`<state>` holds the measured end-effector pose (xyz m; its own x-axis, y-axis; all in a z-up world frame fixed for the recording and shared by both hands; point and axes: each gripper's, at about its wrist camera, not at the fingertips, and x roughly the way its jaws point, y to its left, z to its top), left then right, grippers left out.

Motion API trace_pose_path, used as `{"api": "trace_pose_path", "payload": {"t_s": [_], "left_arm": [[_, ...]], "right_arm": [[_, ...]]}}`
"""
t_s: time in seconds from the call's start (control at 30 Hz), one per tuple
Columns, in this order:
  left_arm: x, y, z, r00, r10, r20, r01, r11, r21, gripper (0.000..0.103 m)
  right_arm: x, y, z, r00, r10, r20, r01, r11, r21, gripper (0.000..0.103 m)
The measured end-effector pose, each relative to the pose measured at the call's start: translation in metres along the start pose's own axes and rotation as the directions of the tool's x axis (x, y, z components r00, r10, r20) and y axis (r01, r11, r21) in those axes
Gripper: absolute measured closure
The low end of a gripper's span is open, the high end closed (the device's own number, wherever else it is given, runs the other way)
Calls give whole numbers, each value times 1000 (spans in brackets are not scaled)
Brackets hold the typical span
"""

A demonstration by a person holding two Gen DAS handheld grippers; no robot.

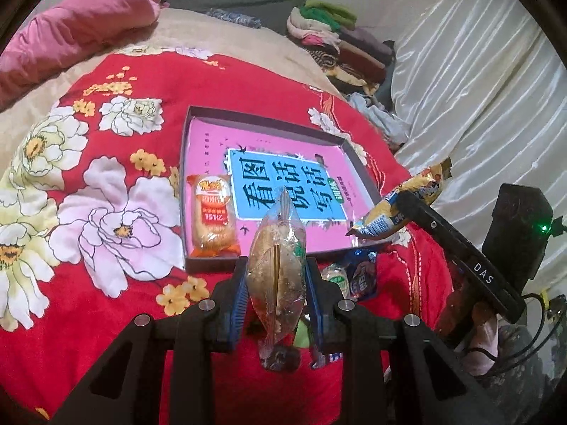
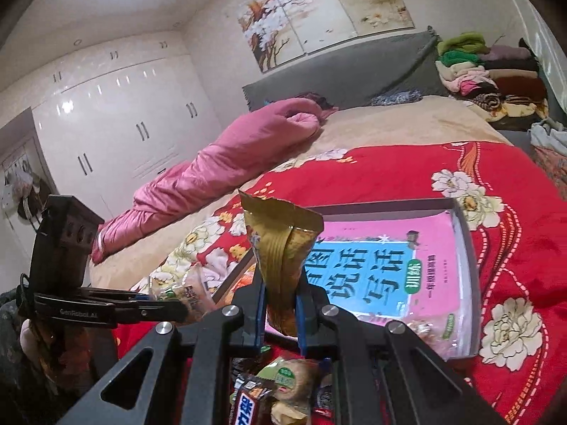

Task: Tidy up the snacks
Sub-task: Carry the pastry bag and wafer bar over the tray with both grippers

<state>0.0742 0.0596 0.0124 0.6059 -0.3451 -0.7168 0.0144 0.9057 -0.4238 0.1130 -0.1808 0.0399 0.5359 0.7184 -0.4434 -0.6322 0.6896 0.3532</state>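
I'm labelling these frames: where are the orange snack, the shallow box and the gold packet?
orange snack [image 1: 212,217], left wrist view, middle of the wrapper.
shallow box [image 1: 185,163], left wrist view, its left wall.
gold packet [image 2: 283,244], right wrist view, upper part above the pads.

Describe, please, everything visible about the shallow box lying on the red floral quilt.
The shallow box is a dark, low-walled cardboard rectangle lying flat and open on the red floral quilt. A pink book with a blue title panel fills its floor. One orange snack packet lies inside at its near-left corner.
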Motion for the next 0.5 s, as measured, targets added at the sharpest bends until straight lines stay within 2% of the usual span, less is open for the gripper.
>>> {"api": "trace_pose_path", "payload": {"t_s": [0.5], "left_arm": [[11, -13, 23, 1000, 1, 28, -1, 1000, -26, 72]], "right_arm": [[-10, -21, 5, 999, -33, 38, 30, 998, 61, 89]]}}
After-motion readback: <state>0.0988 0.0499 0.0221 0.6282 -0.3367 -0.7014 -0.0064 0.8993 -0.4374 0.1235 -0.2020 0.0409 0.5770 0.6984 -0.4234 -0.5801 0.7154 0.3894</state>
